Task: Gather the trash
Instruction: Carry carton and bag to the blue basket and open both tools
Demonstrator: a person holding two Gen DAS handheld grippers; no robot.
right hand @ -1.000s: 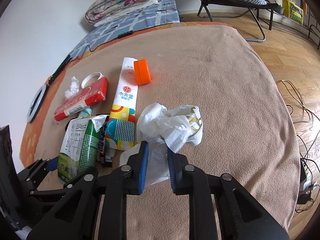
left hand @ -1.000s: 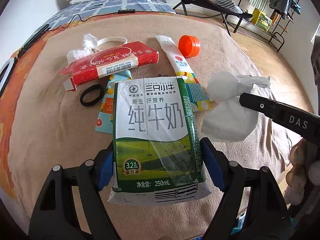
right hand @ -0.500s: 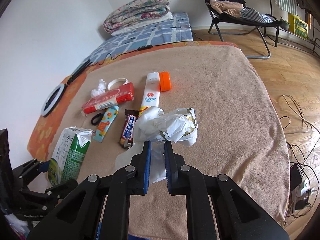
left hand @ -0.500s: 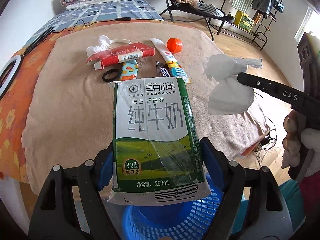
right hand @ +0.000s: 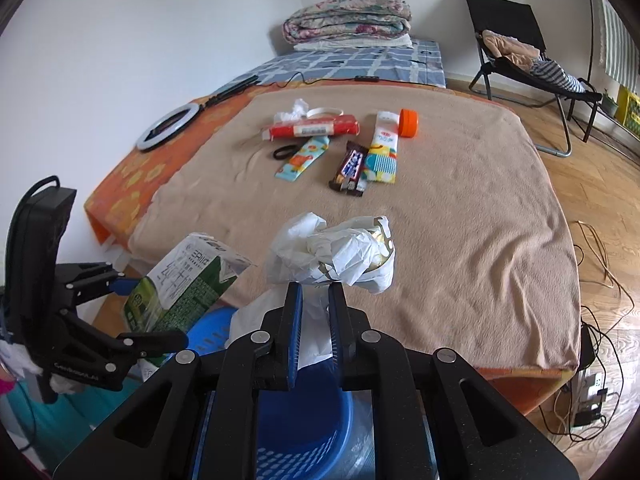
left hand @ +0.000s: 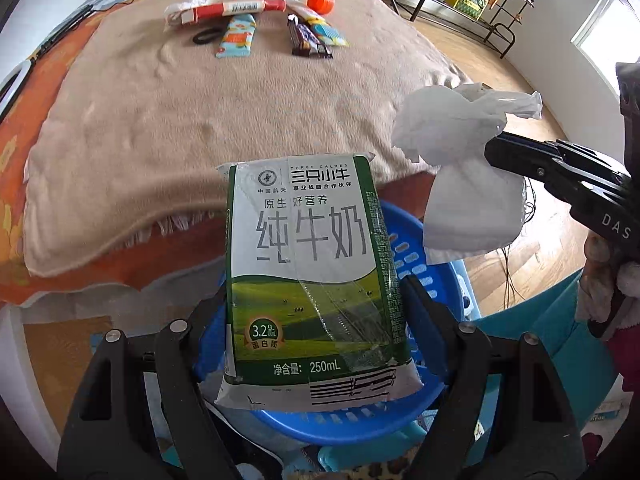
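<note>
Above the laundry basket, at the bed's near edge: milk carton left, crumpled plastic bag right. Farther back on the bed: wrappers, candy bar, cap.

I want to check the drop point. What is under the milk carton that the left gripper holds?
Under the milk carton sits a blue perforated basket, with the left gripper clamped on the carton. The carton covers most of the basket's inside, so its contents cannot be seen.

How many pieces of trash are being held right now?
2. The milk carton is clamped in the left gripper, and the crumpled white bag in the right gripper, both above the blue basket. More items remain on the bed.
</note>
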